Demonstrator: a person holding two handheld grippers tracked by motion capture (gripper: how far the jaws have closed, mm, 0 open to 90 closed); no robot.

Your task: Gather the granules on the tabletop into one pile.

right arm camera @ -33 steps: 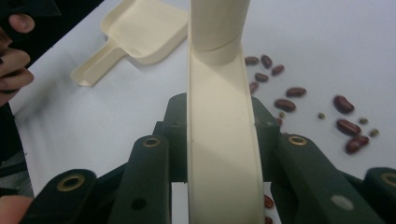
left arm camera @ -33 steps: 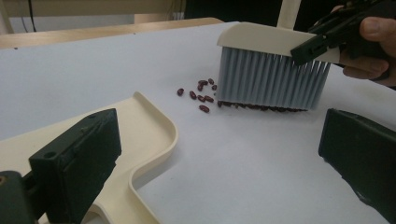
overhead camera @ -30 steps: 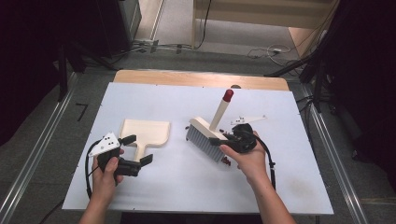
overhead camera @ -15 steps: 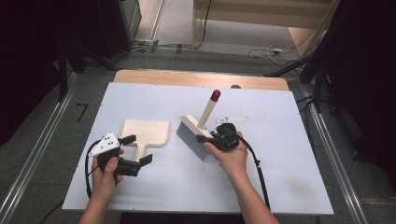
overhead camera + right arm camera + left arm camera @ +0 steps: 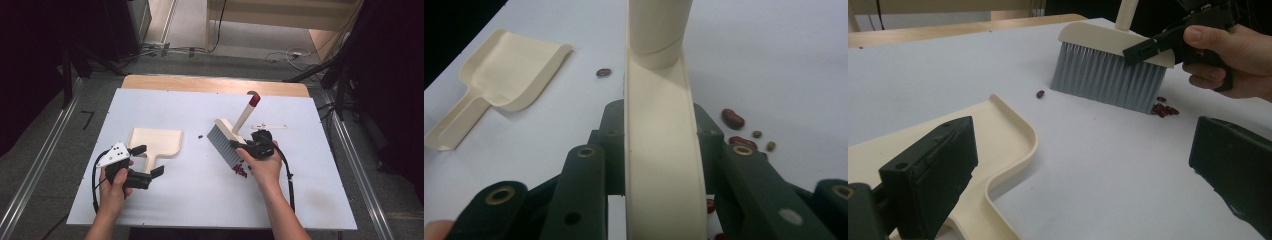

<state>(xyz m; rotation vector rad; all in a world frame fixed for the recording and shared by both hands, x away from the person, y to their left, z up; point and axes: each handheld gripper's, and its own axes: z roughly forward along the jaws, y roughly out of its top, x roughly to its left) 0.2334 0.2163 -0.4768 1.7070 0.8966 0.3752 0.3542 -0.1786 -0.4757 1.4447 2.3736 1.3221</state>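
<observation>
Brush stands bristles-down on the white worktop, right of centre, its red-tipped handle leaning up and away. The right claw is clamped on the cream brush head. A small heap of red beans lies just beside the bristles on the near side; one bean sits apart, between brush and dustpan. The dustpan lies flat at the left, where the left claw stands spread around its handle without touching.
</observation>
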